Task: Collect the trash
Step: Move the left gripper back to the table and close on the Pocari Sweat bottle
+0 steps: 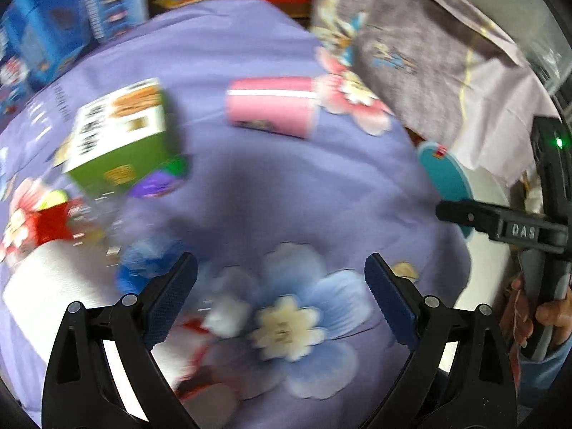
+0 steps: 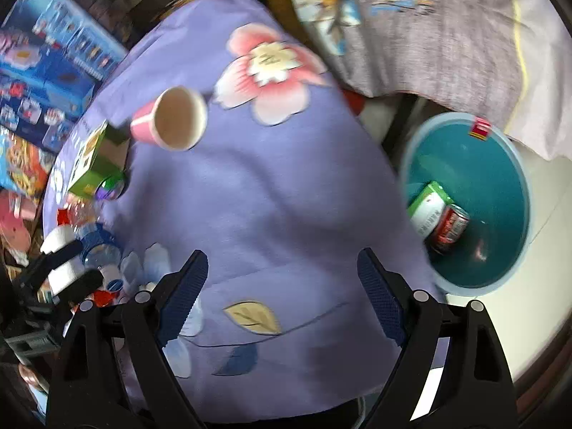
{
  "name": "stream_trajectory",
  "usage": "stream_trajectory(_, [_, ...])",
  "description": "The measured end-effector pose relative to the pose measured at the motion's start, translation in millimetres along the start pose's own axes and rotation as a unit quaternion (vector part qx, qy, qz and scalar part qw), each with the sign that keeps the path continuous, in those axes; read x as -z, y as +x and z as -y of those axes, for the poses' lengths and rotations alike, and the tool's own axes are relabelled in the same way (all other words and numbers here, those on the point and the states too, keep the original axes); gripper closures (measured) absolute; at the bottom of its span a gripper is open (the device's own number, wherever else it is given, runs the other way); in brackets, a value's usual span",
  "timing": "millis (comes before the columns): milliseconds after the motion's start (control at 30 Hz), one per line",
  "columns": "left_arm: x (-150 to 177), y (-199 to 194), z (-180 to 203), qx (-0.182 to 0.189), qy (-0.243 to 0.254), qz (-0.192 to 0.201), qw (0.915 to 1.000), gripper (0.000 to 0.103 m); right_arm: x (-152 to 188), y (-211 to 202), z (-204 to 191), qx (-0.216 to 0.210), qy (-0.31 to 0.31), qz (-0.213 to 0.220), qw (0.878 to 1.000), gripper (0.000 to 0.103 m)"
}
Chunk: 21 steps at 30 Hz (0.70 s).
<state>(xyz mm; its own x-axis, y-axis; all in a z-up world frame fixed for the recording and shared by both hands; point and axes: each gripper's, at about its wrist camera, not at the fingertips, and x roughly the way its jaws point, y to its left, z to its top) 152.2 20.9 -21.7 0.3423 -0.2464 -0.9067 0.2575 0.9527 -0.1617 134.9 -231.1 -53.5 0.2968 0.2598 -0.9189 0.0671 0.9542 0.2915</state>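
My left gripper point(image 1: 280, 286) is open with nothing in it, over a purple flowered cloth point(image 1: 286, 186). On the cloth lie a pink paper cup point(image 1: 271, 105) on its side, a green and white carton point(image 1: 121, 132), a purple wrapper point(image 1: 157, 182), a blue crumpled bottle point(image 1: 143, 264) and a white paper roll point(image 1: 53, 286). My right gripper point(image 2: 282, 275) is open and holds nothing, near the cloth's right edge. Beside it on the floor stands a teal bin point(image 2: 500, 164) holding a green carton point(image 2: 429, 207) and a red can point(image 2: 450, 228). The pink cup point(image 2: 171, 118) lies far left of it.
Blue printed boxes point(image 2: 46, 71) are stacked at the far left. A grey flowered fabric point(image 2: 429, 35) hangs behind the bin. A hand point(image 1: 550, 314) grips the right gripper's handle at the edge of the left wrist view. White floor point(image 2: 536, 304) surrounds the bin.
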Motion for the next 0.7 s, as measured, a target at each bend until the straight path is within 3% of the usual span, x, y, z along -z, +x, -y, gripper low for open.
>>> stream_trajectory(167, [7, -26, -44, 0.003, -0.041, 0.027, 0.9988, 0.008, -2, 7, -38, -0.002, -0.031, -0.01, 0.999, 0.021])
stream_trajectory(333, [5, -13, -68, 0.009, -0.091, 0.006, 0.9958, 0.008, -7, 2, -68, 0.0, -0.045, 0.002, 0.999, 0.021])
stream_trajectory(700, [4, 22, -90, -0.036, -0.134, -0.025, 0.9899, 0.009, -6, 1, -60, 0.013, -0.029, 0.001, 0.999, 0.021])
